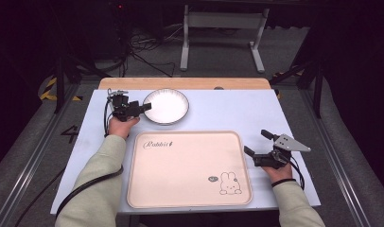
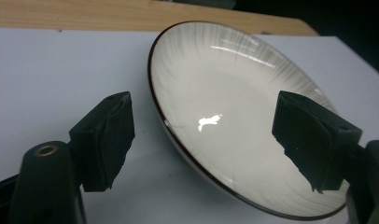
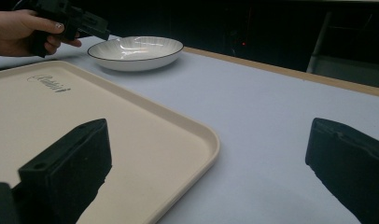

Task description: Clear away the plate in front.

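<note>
A pale pink serving tray [image 1: 189, 168], printed with a script word near its far left corner and a small rabbit near its near right corner, is lying flat on the light blue table [image 1: 237, 111]. Just beyond the tray's far left corner, a white ribbed dish with a dark rim [image 1: 165, 106] is sitting on the table, apart from the tray. The left gripper [image 1: 144, 107] is hovering at that dish's left edge, its jaws standing wide apart; in the left gripper view the dish [image 2: 243, 116] is lying between and beyond the two black pads [image 2: 106, 140], and neither pad is touching it. The left hand [image 1: 122, 125] is holding this gripper just past the tray's far left corner. The right gripper [image 1: 256, 142] is waiting just off the tray's right edge, jaws spread open and gripping nothing, with the right hand [image 1: 277, 171] behind it.
</note>
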The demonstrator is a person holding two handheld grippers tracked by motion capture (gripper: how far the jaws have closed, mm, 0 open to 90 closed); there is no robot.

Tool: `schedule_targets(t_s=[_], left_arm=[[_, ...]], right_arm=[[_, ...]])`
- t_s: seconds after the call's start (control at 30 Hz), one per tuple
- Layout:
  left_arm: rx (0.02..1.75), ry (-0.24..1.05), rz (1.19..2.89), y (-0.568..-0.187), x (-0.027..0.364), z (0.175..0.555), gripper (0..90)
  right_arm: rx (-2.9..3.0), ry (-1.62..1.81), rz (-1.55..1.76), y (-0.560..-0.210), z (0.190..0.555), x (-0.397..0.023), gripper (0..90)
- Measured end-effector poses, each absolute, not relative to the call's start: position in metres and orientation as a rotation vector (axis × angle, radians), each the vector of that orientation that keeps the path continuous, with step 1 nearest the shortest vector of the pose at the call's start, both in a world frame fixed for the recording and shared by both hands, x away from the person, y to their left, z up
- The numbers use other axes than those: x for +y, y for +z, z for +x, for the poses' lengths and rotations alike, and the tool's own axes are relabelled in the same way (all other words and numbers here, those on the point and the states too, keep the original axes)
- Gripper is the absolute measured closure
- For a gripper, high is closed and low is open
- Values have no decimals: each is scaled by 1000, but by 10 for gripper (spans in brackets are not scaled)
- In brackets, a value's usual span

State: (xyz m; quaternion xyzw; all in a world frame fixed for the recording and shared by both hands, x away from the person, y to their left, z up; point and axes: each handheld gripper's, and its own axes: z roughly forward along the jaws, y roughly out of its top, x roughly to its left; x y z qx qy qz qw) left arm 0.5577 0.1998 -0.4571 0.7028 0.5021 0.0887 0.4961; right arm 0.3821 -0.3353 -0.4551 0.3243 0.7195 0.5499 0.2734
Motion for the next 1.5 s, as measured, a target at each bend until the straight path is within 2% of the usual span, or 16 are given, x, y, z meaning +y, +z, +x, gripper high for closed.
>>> schedule_targets(t_s=[0.33,0.5,0.7,0.87,0.93,1.3,1.5], left_arm=[[1298,195,1795,-465,188,561,308],[1365,137,1732,-467,192,563,373],[1399,144,1707,-468,195,561,506],[1465,-6,1635,-469,194,562,625],[1465,-29,1637,-469,193,563,664],[1542,29,1645,-464,183,561,712],[1590,6,1582,-464,181,563,764]], right_arm=[[1936,1479,874,-455,382,-335,7],[1934,1480,880,-455,382,-335,7],[1936,1478,876,-455,382,-335,8],[1928,1476,889,-455,382,-336,7],[1927,1476,890,-455,382,-336,8],[1928,1473,887,-455,382,-335,8],[1928,1473,887,-455,382,-335,8]])
